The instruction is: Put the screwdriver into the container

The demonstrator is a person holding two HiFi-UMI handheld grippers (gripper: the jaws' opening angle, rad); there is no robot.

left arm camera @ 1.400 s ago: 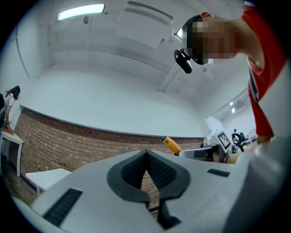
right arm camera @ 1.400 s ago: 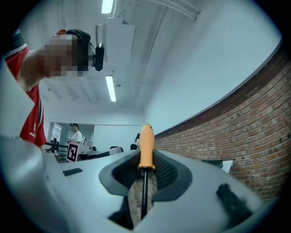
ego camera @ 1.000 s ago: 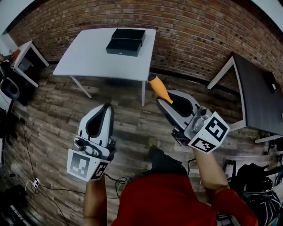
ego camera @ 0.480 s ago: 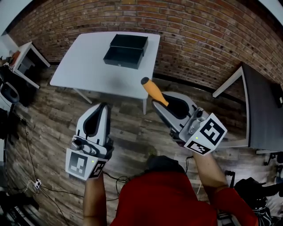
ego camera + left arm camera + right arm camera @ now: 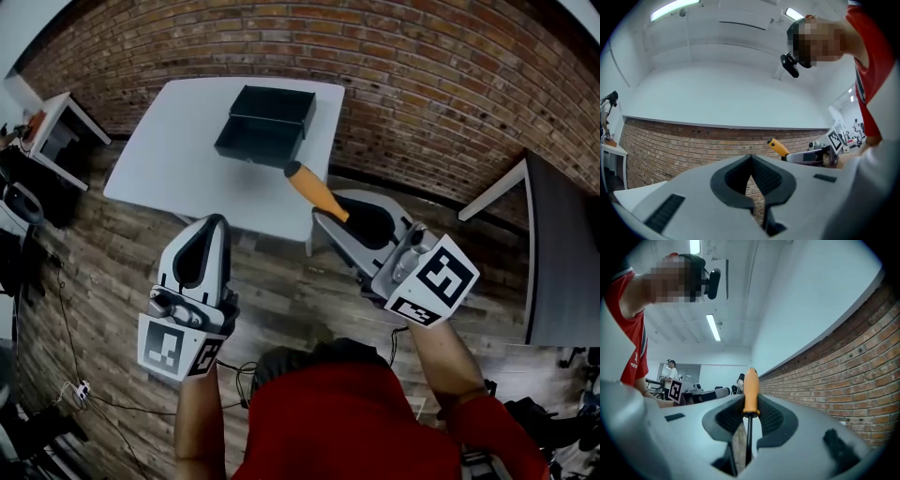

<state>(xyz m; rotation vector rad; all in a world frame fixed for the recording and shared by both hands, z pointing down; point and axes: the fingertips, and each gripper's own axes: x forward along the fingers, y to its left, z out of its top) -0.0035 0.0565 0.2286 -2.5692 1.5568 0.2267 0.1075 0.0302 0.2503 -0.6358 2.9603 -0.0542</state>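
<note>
Screwdriver clenched by its shaft in right tongs, advanced over tabletop near edge, just short of black container. Left tongs closed, empty. Further reach needed.

Your screwdriver has an orange handle and a thin dark shaft. It is clamped between the jaws of your right gripper, with the handle pointing to 10 o'clock. The container, a black rectangular box in two adjoining parts, lies on the white table, at 11 o'clock from the handle's end.
</note>
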